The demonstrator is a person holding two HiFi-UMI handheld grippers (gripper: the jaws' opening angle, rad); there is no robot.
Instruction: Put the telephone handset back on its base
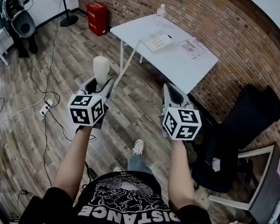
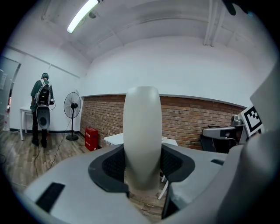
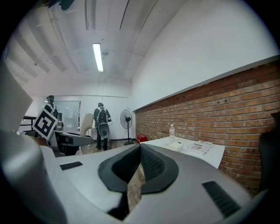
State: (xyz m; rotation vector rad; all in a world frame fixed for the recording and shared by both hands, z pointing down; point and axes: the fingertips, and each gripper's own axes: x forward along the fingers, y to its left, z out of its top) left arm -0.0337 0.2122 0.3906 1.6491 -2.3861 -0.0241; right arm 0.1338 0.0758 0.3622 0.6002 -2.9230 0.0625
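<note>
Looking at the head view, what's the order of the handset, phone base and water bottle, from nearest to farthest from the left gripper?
1. Handset: clamped in the left gripper itself.
2. Phone base: ahead and to the right, on the white table.
3. Water bottle: beyond the base, at the table's far edge.

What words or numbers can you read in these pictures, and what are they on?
"DISTANCE": on the person's black T-shirt, upside down in the head view.
Booklet on the white table: print too small to read.
Telephone base keys: too small to read.
Red box on the floor: label too blurred to read.
</note>
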